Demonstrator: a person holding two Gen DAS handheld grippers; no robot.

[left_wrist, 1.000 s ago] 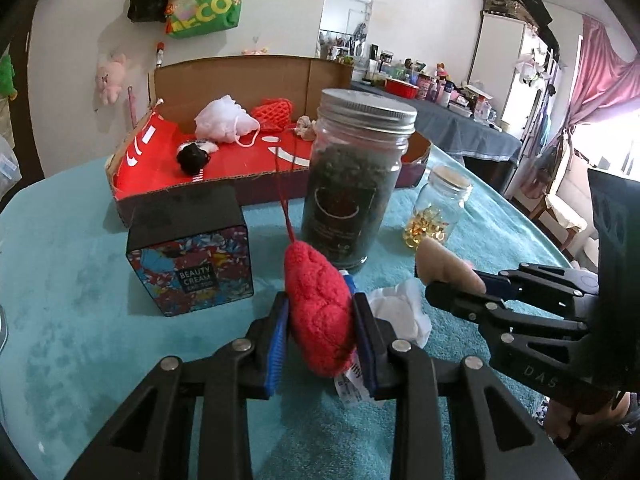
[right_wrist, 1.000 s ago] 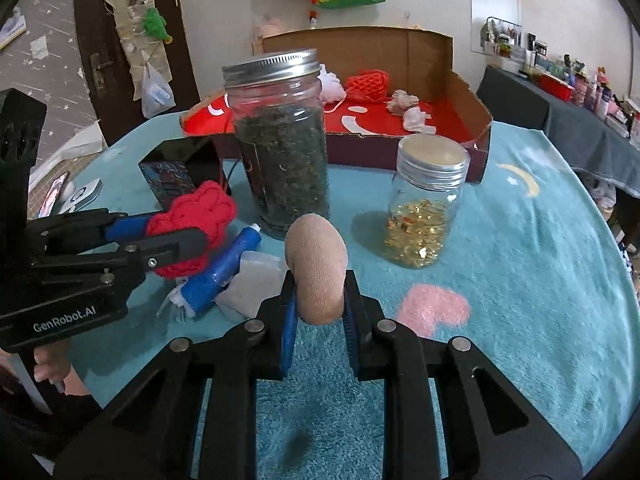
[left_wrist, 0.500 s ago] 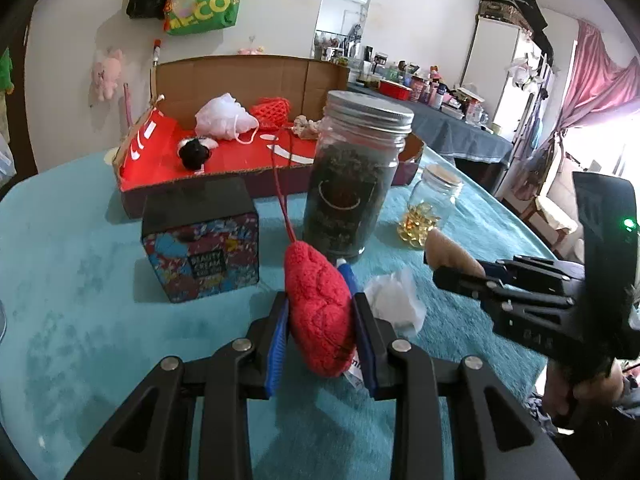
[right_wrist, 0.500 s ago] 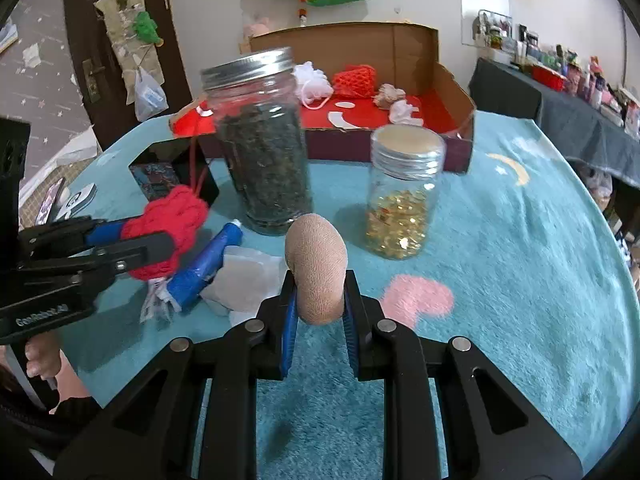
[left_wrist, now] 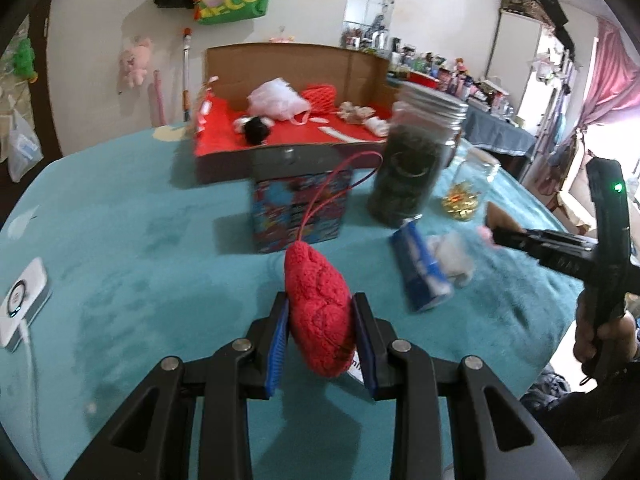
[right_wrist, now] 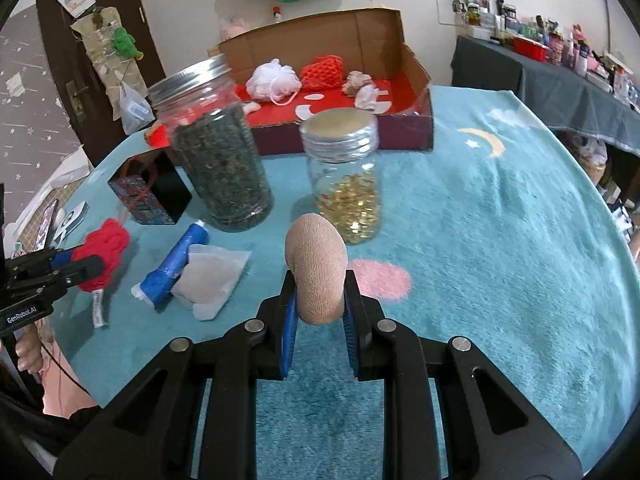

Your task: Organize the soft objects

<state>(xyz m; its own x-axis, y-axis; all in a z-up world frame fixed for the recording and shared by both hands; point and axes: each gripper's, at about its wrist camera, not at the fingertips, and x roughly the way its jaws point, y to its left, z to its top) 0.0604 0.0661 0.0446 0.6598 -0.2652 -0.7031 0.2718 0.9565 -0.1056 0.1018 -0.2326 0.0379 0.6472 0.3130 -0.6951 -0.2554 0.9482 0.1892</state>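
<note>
Ahead, jars [right_wrist: 224, 160] — box [right_wrist: 344, 80] behind, grippers [right_wrist: 318, 312] full.

The room is bright with daylight from the window [left_wrist: 612, 128] on the right, edges bend round and dark, and the left picture is blurry.

The dark jar [left_wrist: 416, 160] is hiding most of the small jar [left_wrist: 472, 184]. Motion is blurring the blue tube [left_wrist: 420, 268]. The patterned box [right_wrist: 148, 192] is sitting partly behind the dark jar [right_wrist: 218, 148]. The left gripper's [right_wrist: 86, 260] body is running off the frame edge.
</note>
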